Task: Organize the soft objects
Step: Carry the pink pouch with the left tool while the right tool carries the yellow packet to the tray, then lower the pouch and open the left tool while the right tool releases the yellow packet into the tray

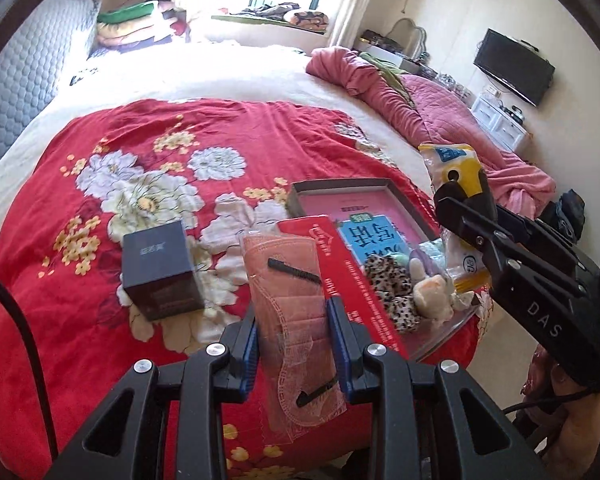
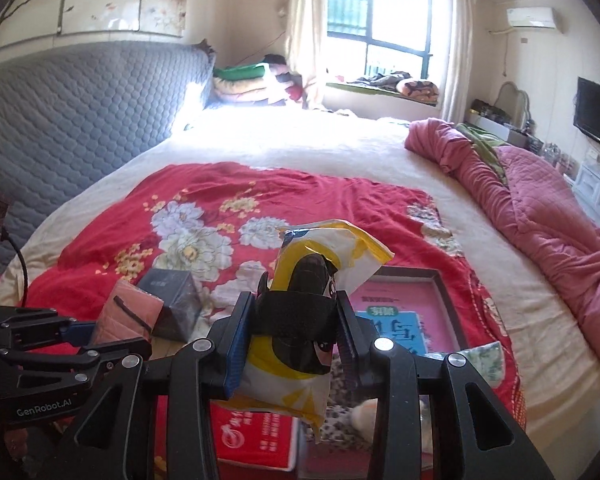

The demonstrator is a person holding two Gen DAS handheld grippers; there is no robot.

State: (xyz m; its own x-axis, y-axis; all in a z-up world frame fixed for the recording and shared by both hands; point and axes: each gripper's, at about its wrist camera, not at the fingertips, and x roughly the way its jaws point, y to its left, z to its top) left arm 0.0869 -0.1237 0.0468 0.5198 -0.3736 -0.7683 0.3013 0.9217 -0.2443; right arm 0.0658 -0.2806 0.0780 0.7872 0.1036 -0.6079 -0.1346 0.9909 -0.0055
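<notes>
The left gripper (image 1: 296, 332) pinches a flat, clear-wrapped pack of pink face masks (image 1: 292, 304) between its blue-padded fingers, held above the red floral bedspread (image 1: 148, 160). The right gripper (image 2: 296, 344) clamps a crinkly yellow-and-white plastic pouch (image 2: 320, 256) with a black cartoon print, its jaws narrow around the soft middle. Below sit a matte dark cube box (image 1: 160, 272), a glossy red carton (image 1: 356, 280) and a shallow grey tray (image 1: 340, 188) lined with a pink sheet, with leopard-print plush pieces (image 1: 388, 280) lying beside it. A rumpled pink quilt (image 2: 540, 216) lies across the cream bed.
</notes>
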